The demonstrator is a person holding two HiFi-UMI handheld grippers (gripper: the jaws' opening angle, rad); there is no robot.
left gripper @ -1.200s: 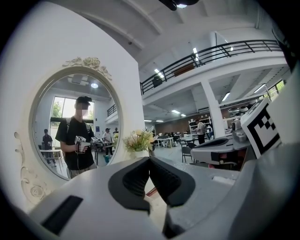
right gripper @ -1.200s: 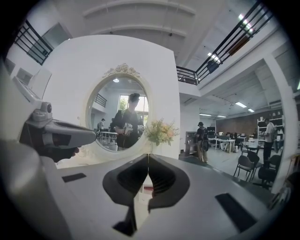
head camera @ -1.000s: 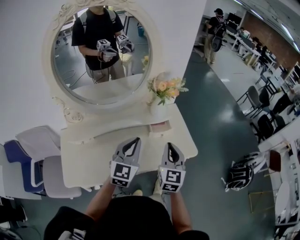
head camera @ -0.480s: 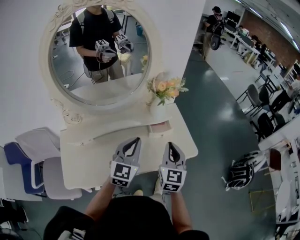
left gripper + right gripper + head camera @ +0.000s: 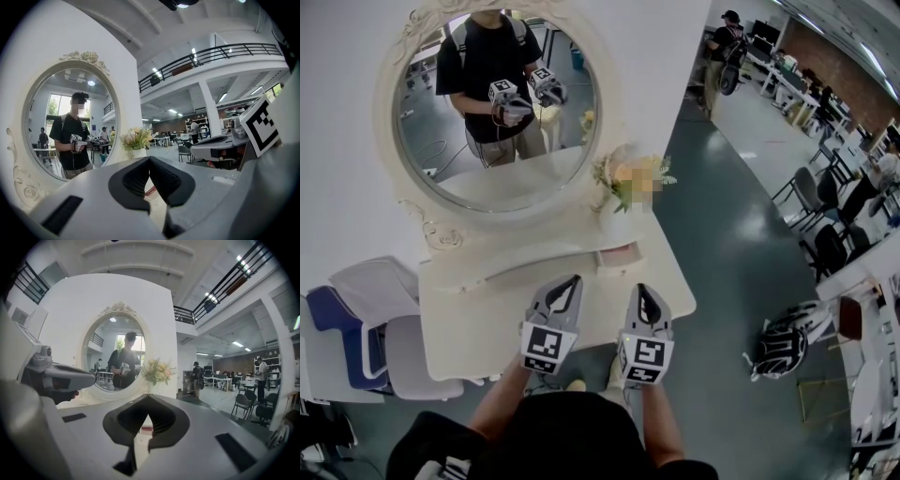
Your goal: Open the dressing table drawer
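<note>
The left claw [image 5: 573, 281] and the right claw [image 5: 638, 291], both pinched together on nothing, hover side by side above the near edge of the white dressing desk [image 5: 478, 323] (drawer front hidden from above), whose oval mirror [image 5: 492, 112] stands at 12 o'clock.

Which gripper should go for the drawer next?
Right, probably. Both grippers hover shut, side by side over the tabletop; the right gripper points almost straight at the pinkish drawer-like front on the raised shelf, the left gripper sits further left of it.
</note>
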